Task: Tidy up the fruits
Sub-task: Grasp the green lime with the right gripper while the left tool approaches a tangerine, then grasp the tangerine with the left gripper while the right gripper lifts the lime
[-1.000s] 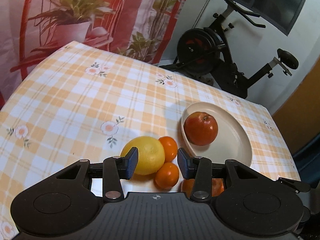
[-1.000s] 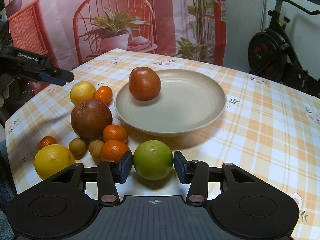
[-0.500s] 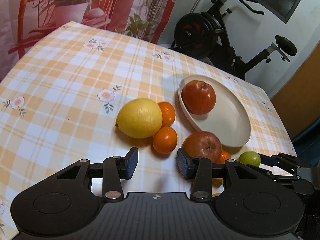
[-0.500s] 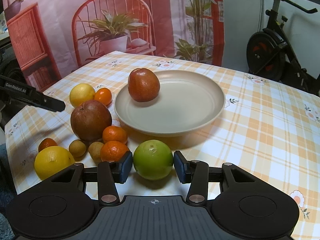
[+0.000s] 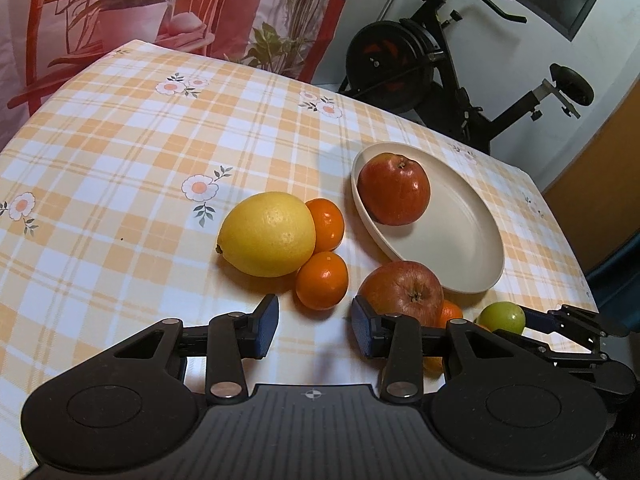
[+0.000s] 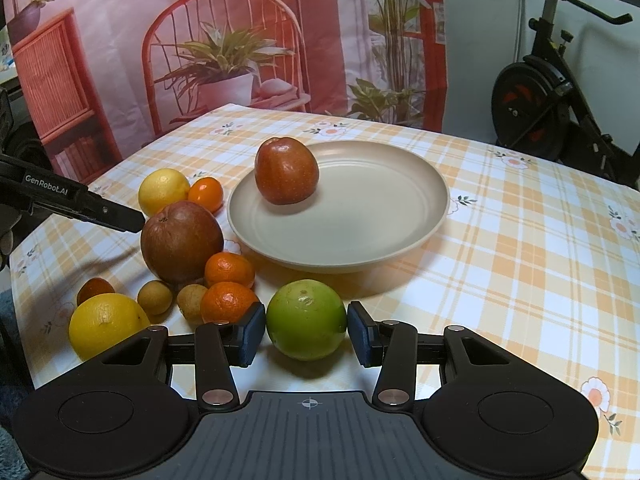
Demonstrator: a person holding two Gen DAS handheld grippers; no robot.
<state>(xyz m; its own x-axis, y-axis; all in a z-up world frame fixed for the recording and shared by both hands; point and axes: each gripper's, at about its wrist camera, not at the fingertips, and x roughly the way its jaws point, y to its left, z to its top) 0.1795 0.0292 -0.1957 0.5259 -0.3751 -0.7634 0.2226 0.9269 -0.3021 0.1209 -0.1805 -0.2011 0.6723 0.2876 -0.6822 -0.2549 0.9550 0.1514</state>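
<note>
A beige plate [image 6: 360,220] holds one red apple [image 6: 286,176]. My right gripper [image 6: 306,336] is shut on a green round fruit [image 6: 306,320] in front of the plate, low over the cloth. Left of the plate lie a second, darker apple [image 6: 182,242], a lemon [image 6: 163,190], several tangerines [image 6: 229,270], two small brown fruits [image 6: 155,297] and another lemon [image 6: 106,324]. In the left wrist view my left gripper [image 5: 314,330] hangs just short of a tangerine [image 5: 322,280]. Its jaws are closing with nothing between them. The lemon [image 5: 266,234], the darker apple [image 5: 402,292] and the plate [image 5: 460,232] lie beyond it.
An orange checked cloth [image 5: 120,152] covers the table. A printed backdrop [image 6: 200,40] stands behind its far edge, and an exercise bike [image 5: 440,80] stands behind the far right corner. Bare cloth stretches right of the plate [image 6: 520,260].
My left gripper has sunk and drawn back, so the lemon and tangerines now lie past its fingertips. The right gripper and the green fruit have stayed where they were.
</note>
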